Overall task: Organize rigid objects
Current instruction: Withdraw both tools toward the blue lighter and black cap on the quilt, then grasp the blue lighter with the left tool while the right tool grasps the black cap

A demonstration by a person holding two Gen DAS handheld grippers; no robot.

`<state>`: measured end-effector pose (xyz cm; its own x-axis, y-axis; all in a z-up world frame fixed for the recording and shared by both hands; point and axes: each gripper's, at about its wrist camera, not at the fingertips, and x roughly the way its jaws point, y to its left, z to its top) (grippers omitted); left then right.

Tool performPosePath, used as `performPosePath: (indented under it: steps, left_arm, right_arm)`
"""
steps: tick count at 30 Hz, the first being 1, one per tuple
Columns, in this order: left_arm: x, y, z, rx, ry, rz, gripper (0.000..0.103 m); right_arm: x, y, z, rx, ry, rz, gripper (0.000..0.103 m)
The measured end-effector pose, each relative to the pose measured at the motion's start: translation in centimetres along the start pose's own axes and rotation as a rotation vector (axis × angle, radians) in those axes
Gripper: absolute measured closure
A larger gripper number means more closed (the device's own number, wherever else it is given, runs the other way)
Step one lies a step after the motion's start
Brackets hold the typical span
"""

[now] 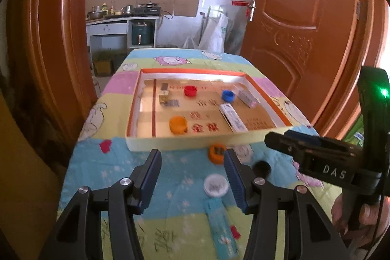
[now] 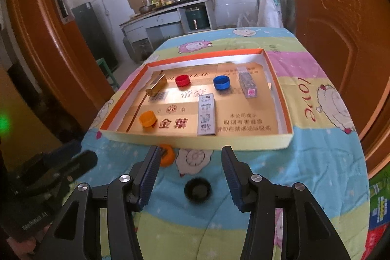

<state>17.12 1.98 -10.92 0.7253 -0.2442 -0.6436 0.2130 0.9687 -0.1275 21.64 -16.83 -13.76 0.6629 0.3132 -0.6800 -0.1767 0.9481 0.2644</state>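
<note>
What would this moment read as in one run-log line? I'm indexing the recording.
left gripper: open, empty | right gripper: open, empty | shallow orange-rimmed cardboard tray: three caps, three boxes | black round cap: on cloth

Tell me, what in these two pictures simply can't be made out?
- Orange cap, right wrist view: partly hidden behind a finger of the right hand-held gripper.
- Light blue box, left wrist view: blurred, its print unreadable.
- White cap, left wrist view: blurred, its top marking unclear.
- Black cap, left wrist view: smeared and partly hidden by the left hand-held gripper.
- Gold box: its print too small.
</note>
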Motion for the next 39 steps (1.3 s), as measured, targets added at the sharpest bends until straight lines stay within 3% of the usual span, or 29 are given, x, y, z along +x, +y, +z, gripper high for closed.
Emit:
performPosePath:
  steps: [9,12,17,29,36,39]
  left_arm:
    - [-0.8,-1.7,-3.8,0.026,0.028,-0.018,0.05]
    - [-0.9,-2.4,-5.3,0.033,0.037,-0.043,0.048]
    - [-0.2,-3.7,-6.6,0.049,0.069,-0.063,0.046]
    - [2.1,-2.7,-6.8,0.006,0.093,0.038,0.046]
    - [2.8,-2.3,-6.7,-0.016,0.1,0.048,0.046]
    - [2.6,-2.1,-6.8,-0.027,0.095,0.071,0.058]
  right_arm:
    - [-2.6,-1.2,-2.1,0.032,-0.012,-0.002,0.049]
    - [-3.0,-1.7,-2.8,0.039,-0.004,-0.013,0.042]
    - [-3.1,-2.7,-4.4,0.063,0.021,-0.02,0.042]
    - [-3.2,-3.4,-5.0,0.084,0.024,-0.027,0.042]
    - [-2.8,-3.2,-5.0,0.079,0.03,-0.027,0.042]
    - [-2.4,-3.1,-5.0,0.079,0.037,-0.027,0.042]
